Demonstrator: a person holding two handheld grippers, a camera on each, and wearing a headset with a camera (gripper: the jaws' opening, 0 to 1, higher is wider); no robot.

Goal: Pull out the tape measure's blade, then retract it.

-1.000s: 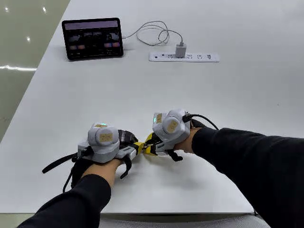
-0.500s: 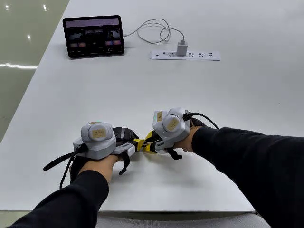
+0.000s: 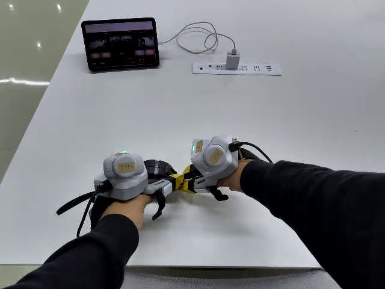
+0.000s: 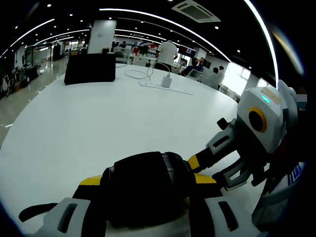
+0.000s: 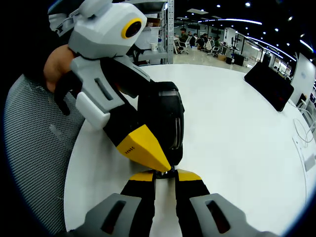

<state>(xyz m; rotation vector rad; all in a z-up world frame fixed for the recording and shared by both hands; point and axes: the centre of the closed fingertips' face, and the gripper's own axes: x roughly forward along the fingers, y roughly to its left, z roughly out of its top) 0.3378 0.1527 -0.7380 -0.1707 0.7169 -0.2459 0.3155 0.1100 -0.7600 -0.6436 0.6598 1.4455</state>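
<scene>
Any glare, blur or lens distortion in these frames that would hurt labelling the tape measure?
Head view: sharp, evenly lit, soft shadows on the table, glare streaks on the floor. Left gripper view: fisheye bends the ceiling lights; the black tape measure reads dark, little detail. Right gripper view: same bending, tape measure crisp.

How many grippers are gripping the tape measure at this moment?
2. The left gripper clamps the black tape measure from both sides; the right gripper pinches at its front lower corner, though what exactly it pinches there is too small to tell.
</scene>
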